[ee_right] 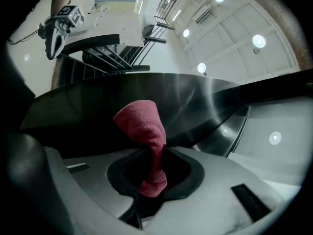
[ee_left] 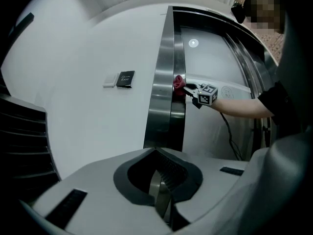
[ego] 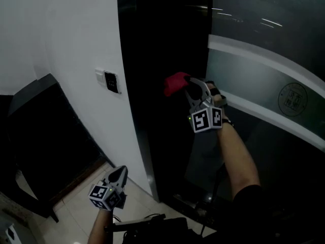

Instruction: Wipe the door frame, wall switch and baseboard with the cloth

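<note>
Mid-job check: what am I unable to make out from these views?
1. Head view: whether the red cloth touches the dark metal door frame; too dark.
2. Left gripper view: the baseboard; the left hand-held gripper body covers the foot of the white wall.
3. Head view: black wall switch markings, too small.

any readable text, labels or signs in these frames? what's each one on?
"EXIT": faint, on the black switch plate on the white wall, in the left gripper view.
Round emblem on the glass panel: too blurred to read.
Marker cubes: square patterns only, no letters.
Nothing else is legible.
</note>
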The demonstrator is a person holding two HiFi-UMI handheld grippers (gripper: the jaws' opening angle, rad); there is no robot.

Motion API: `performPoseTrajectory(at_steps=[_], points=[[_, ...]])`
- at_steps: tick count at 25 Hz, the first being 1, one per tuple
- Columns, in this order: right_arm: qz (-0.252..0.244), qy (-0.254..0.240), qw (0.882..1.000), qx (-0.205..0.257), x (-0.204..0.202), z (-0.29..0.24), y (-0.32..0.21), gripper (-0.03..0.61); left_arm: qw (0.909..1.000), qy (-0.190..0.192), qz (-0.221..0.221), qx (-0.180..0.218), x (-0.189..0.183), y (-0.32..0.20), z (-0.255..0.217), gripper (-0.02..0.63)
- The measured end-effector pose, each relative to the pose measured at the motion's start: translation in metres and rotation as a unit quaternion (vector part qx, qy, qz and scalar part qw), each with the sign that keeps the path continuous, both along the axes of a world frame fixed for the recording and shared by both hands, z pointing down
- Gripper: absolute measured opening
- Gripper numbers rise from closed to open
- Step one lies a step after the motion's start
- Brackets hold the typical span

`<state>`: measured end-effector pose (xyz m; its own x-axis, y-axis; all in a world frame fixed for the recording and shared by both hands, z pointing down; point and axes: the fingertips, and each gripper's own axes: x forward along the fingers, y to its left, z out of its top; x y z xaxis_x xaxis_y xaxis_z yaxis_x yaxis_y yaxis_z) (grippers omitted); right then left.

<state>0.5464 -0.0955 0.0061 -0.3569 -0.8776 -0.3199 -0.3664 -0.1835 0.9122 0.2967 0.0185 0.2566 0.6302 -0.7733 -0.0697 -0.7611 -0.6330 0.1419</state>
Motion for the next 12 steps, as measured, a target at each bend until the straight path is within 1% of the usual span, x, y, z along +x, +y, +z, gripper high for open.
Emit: performPoseTrajectory(at_steps=[2, 4, 8, 12], points=[[0.012, 0.014, 1.0, -0.004, -0.003, -0.011, -0.011, 0.064, 1.0, -0.001, 0.0, -0.002, 0.001, 0.002, 0.001, 0.003], [0.032, 0.04, 0.999, -0.007, -0.005, -0.007, -0.022, 0.064, 1.0, -0.006, -0.001, -0.004, 0.0, 0.005, 0.003, 0.003], [0.053, 0.075, 0.996, -0.01, -0.002, 0.017, -0.034, 0.063, 0.9998, -0.013, -0.009, -0.009, -0.002, 0.007, 0.008, 0.003], [0.061, 0.116, 0.991, -0.03, -0.001, 0.053, -0.036, 0.064, 0.9998, -0.013, -0.005, -0.016, 0.009, 0.007, 0.014, 0.003]])
